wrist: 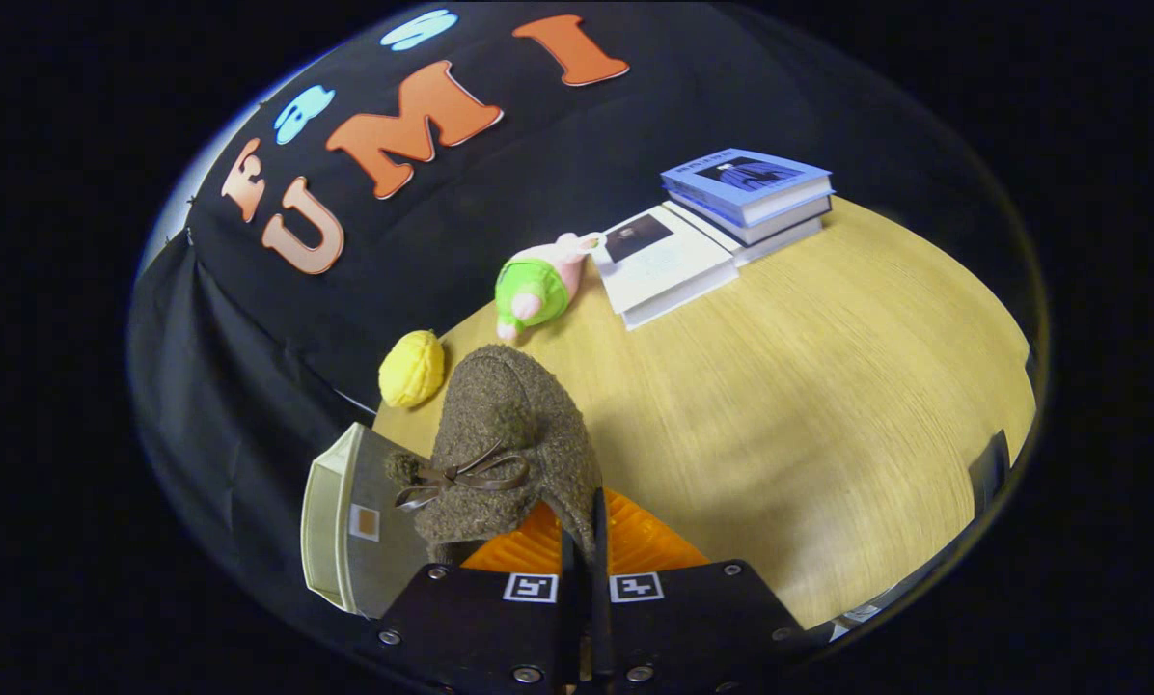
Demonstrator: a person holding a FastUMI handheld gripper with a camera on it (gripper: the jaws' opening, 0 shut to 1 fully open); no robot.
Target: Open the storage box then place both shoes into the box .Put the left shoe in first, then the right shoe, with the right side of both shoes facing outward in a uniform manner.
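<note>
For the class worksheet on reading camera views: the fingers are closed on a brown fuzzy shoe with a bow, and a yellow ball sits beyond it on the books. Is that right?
Not quite. In the gripper view the fingers do grip the brown shoe, but the yellow ball rests on the wooden table, apart from the books.

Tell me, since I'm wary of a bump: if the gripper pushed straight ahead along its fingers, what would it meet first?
The gripper is shut on the brown fuzzy shoe. Beyond the shoe, the yellow ball looks nearest that line, though depth is unclear.
</note>
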